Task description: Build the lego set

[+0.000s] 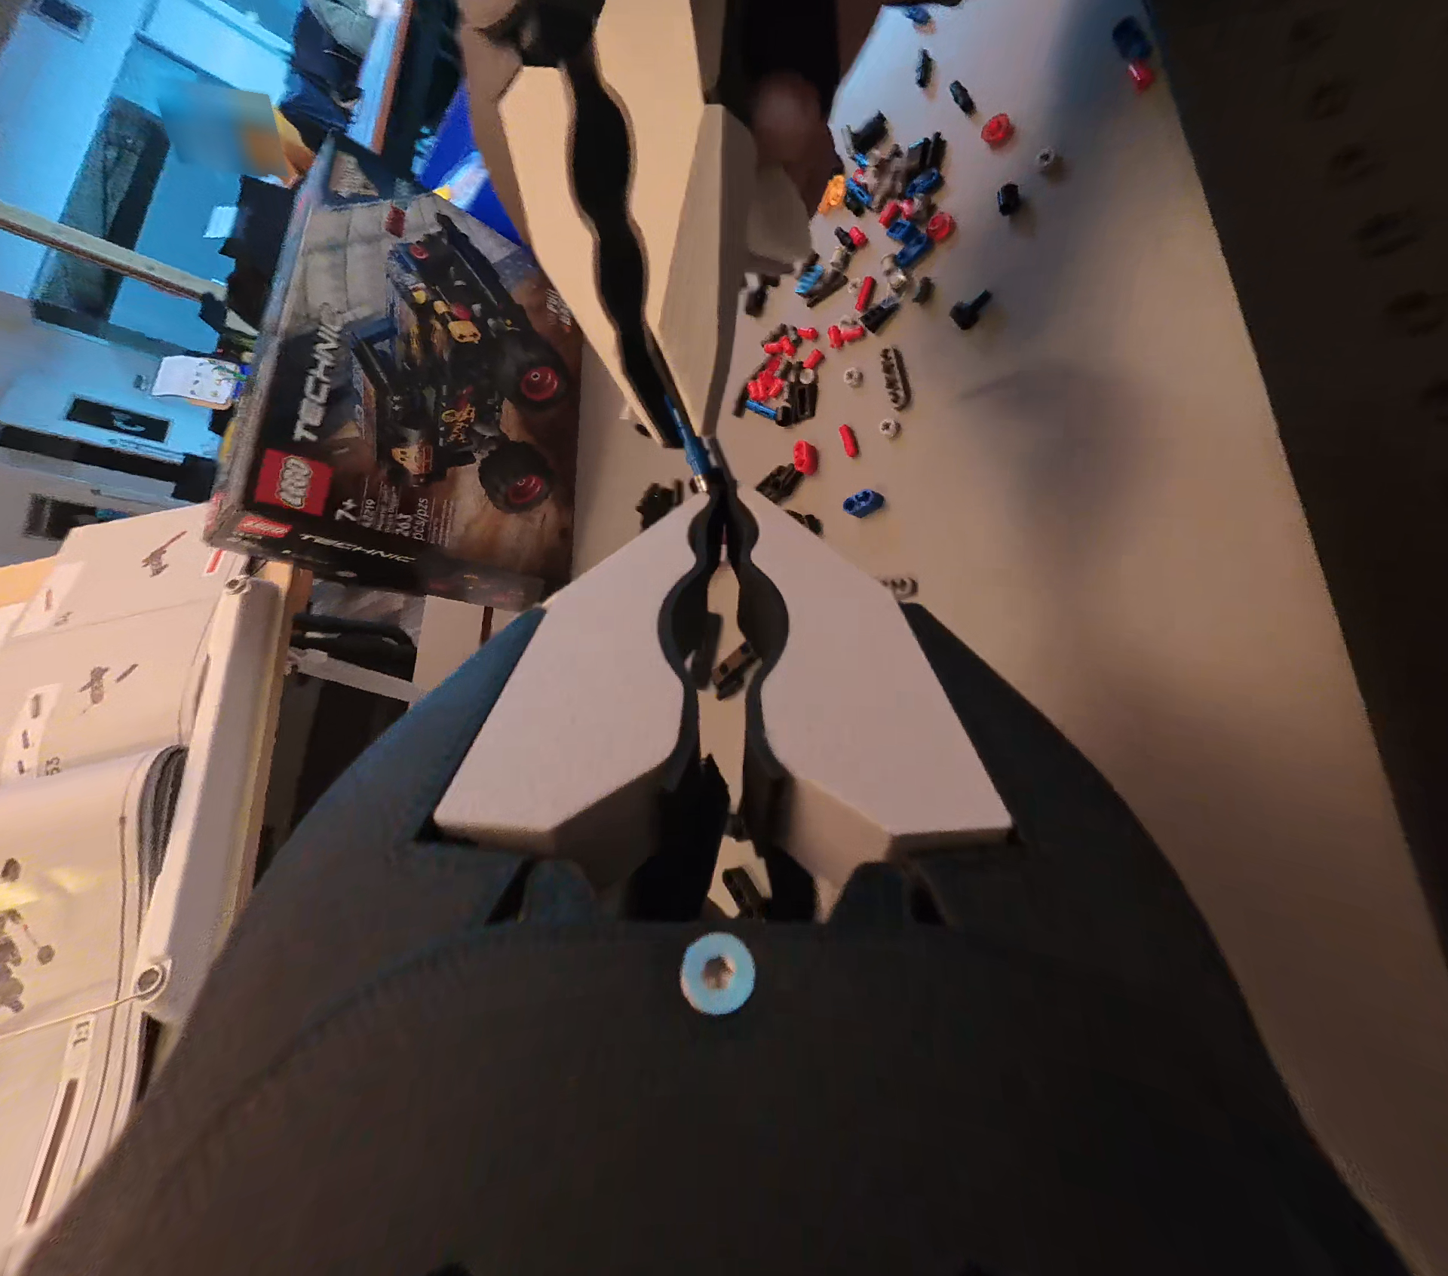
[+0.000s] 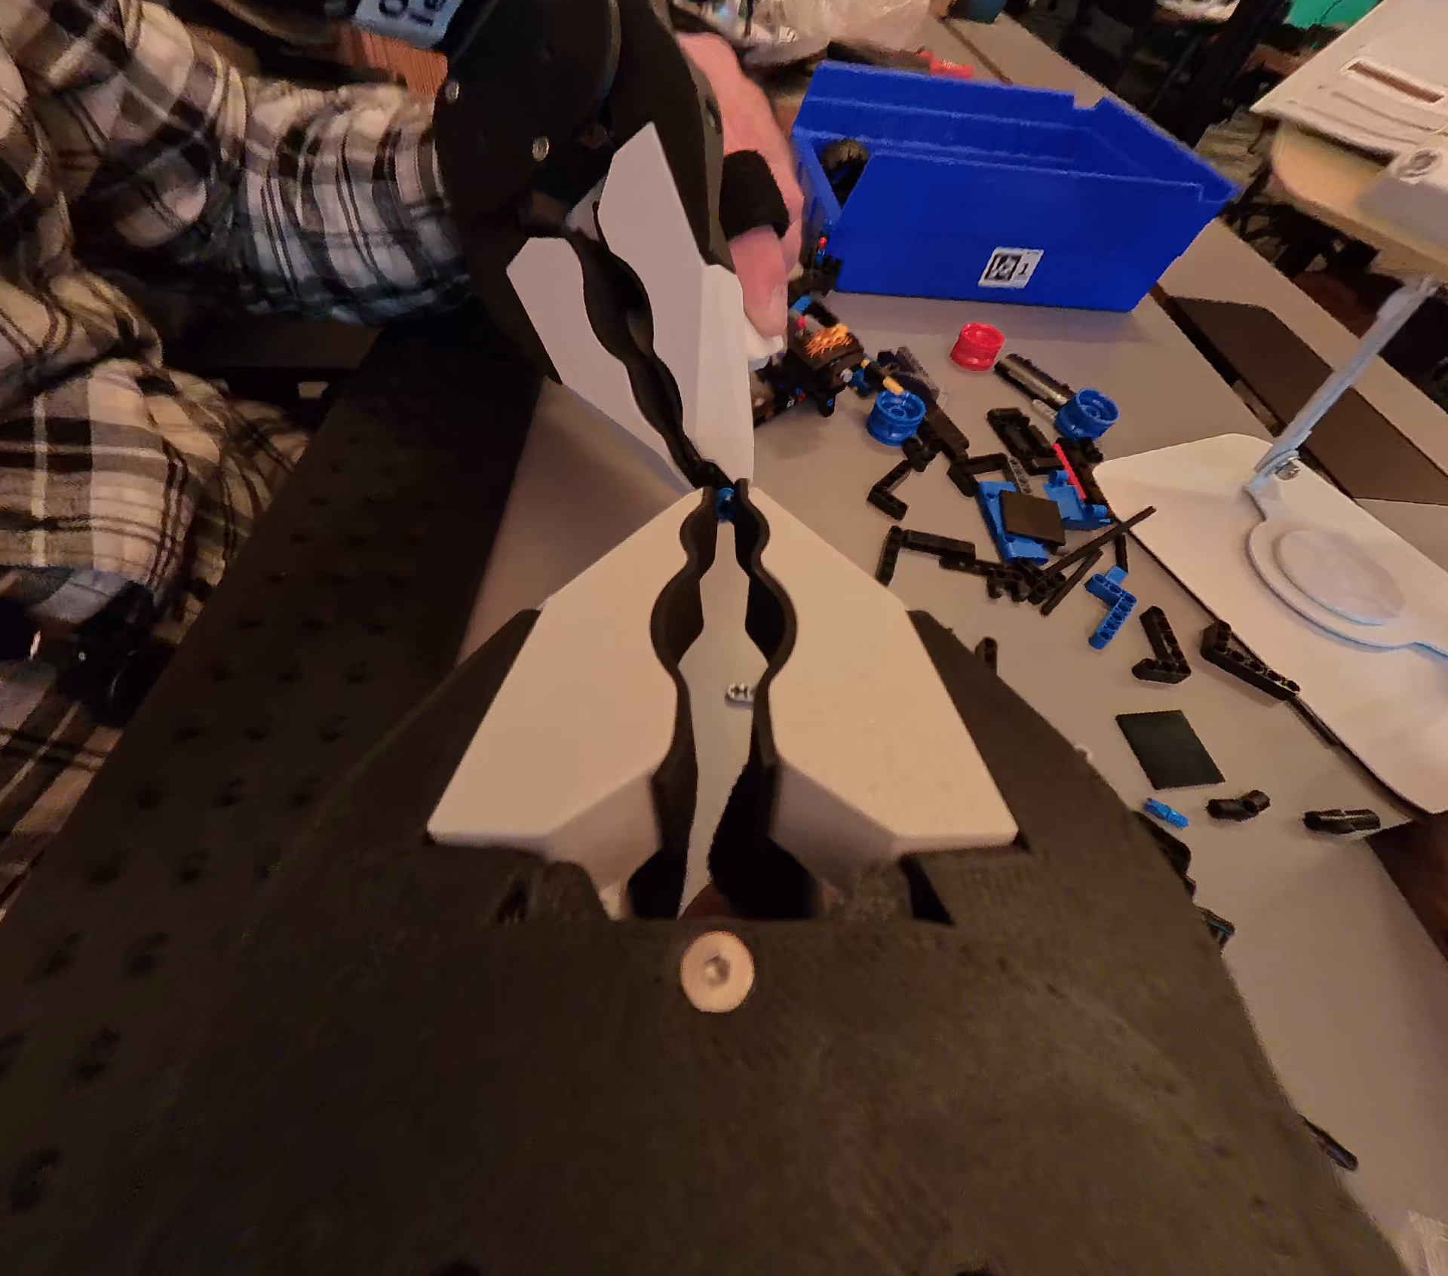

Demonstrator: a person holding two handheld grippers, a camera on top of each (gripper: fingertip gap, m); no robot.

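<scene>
left gripper (image 1: 714,494): closed on a thin black piece, tip to tip with right gripper | right gripper (image 2: 725,500): clamped on blue pin (image 2: 724,502) | pin held in the air above the desk (image 2: 1019,329) | loose pieces (image 1: 862,298) scattered mid-desk | blue bin (image 2: 1011,204) at far edge | set box (image 1: 407,392) upright at the desk's edge

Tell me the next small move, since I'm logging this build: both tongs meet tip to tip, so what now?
Probably press the tips straight together. The right tongs pinch a small blue pin, the left tongs clamp a dark piece, and the two parts look aligned but not visibly seated.
</scene>
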